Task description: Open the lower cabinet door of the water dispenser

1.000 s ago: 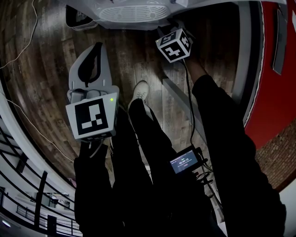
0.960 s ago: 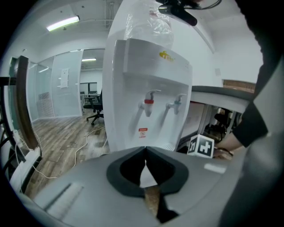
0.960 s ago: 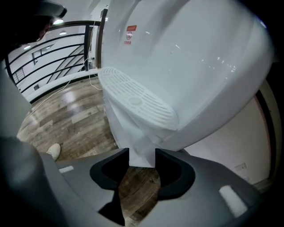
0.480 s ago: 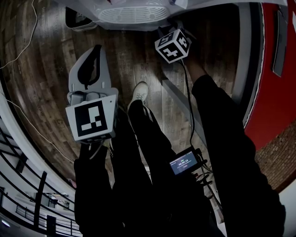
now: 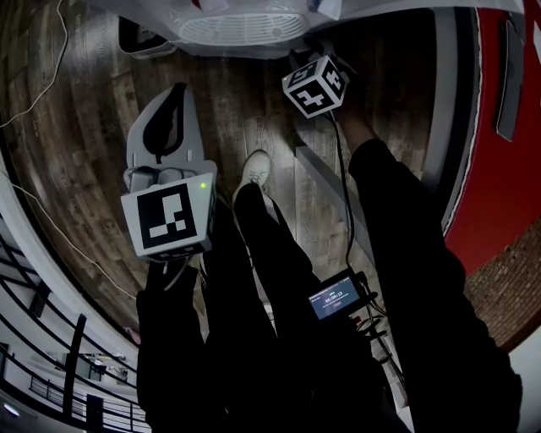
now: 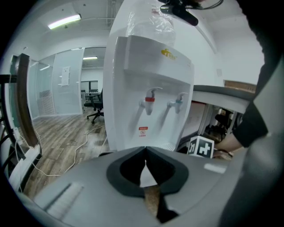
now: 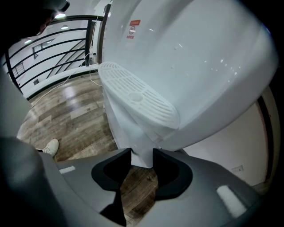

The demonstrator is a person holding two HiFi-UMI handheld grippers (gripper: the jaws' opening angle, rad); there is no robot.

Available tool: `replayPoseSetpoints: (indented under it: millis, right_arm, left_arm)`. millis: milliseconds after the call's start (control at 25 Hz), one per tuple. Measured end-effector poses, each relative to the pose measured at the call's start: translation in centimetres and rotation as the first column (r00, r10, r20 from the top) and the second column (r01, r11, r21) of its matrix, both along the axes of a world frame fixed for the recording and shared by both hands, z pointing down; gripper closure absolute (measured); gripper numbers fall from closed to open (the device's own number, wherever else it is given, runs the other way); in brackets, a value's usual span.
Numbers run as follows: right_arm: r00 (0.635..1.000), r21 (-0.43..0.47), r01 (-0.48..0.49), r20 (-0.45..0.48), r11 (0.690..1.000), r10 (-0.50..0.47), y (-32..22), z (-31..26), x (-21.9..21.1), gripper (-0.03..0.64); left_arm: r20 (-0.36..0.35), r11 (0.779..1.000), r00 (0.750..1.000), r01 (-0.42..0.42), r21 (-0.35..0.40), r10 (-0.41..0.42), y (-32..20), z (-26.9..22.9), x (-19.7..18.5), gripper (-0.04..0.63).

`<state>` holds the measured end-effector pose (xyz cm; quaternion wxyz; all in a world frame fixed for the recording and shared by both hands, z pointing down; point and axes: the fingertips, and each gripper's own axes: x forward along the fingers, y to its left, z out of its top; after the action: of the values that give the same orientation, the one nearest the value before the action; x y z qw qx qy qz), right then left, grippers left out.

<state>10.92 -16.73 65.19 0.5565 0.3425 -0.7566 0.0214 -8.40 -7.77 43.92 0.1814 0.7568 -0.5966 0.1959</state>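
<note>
The white water dispenser (image 6: 146, 88) stands in front of me, with its ribbed drip tray (image 7: 137, 95) over the lower cabinet door (image 7: 128, 128). My right gripper (image 7: 142, 156) points steeply down under the tray. Its jaws are closing, and the white edge of the door fills the gap between them, touching both pads. In the head view only its marker cube (image 5: 315, 86) shows, just below the tray (image 5: 245, 25). My left gripper (image 5: 175, 93) hangs over the wooden floor to the left, apart from the dispenser, its jaws shut with nothing between them.
The person's white shoe (image 5: 255, 169) and dark legs stand between the grippers. A thin cable (image 5: 42, 76) lies on the floor at the left, and a black railing (image 5: 51, 355) curves along the lower left. A red wall (image 5: 507, 169) rises at the right. A small lit screen (image 5: 336, 298) hangs at the waist.
</note>
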Motion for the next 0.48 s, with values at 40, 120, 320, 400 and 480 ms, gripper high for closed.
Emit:
replayPoseSetpoints:
  millis: [40, 120, 320, 400, 480]
  right_arm:
    - [1.000, -0.001, -0.003, 0.001, 1.000, 0.003, 0.1, 0.0, 0.0, 0.463]
    - [1.000, -0.004, -0.011, 0.005, 1.000, 0.011, 0.3, 0.1, -0.1, 0.464]
    - [0.999, -0.016, -0.037, 0.024, 0.999, 0.038, 1.3, 0.1, -0.2, 0.463]
    - [0.998, -0.020, -0.047, 0.031, 0.999, 0.047, 1.7, 0.2, -0.2, 0.463]
    - [0.998, -0.024, -0.056, 0.038, 0.998, 0.057, 2.2, 0.2, -0.3, 0.465]
  left_arm:
    - [0.000, 1.000, 1.000, 0.000, 0.000, 0.000, 0.0, 0.0, 0.0, 0.588]
    - [0.000, 1.000, 1.000, -0.001, -0.001, 0.001, 0.1, 0.1, 0.0, 0.588]
    - [-0.007, 1.000, 1.000, -0.003, -0.002, 0.003, 0.3, 0.1, -0.1, 0.588]
    - [-0.008, 1.000, 1.000, -0.003, -0.001, 0.003, 0.4, 0.0, -0.1, 0.588]
    - [-0.010, 1.000, 1.000, -0.001, 0.000, 0.001, 0.6, -0.1, -0.2, 0.588]
